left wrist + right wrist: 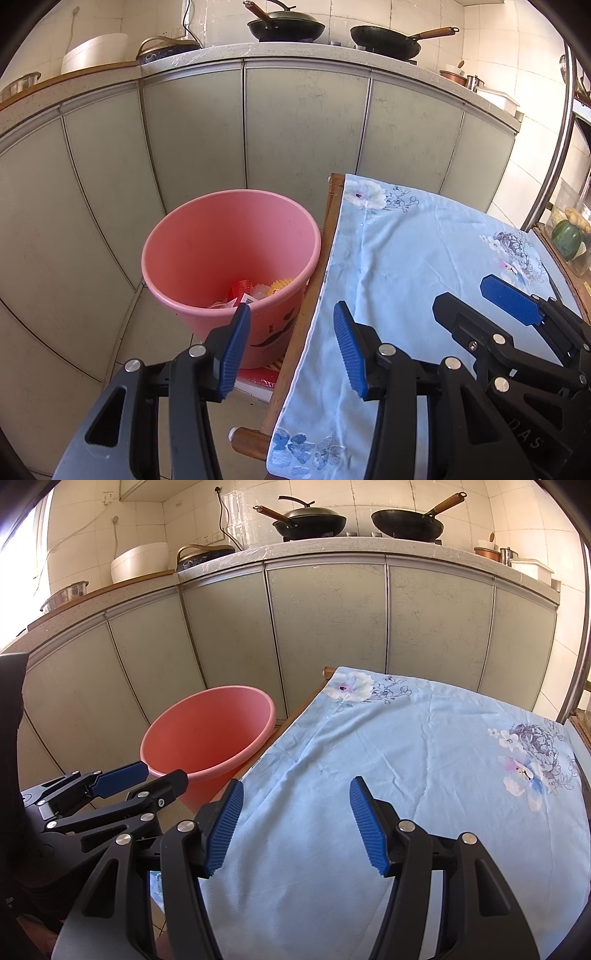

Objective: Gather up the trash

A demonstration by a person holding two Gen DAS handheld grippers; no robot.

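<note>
A pink bin stands on the floor left of the table, also in the right wrist view. Trash lies in its bottom: red, white and yellow pieces. My left gripper is open and empty, at the table's left edge beside the bin. My right gripper is open and empty over the blue flowered cloth. Each gripper shows in the other's view: the right one at the right, the left one at the left near the bin's rim.
The wooden table carries the cloth. Grey cabinets run behind, with two woks on the counter. A metal rack with a green vegetable stands at the right. A red-and-white flat object lies under the bin.
</note>
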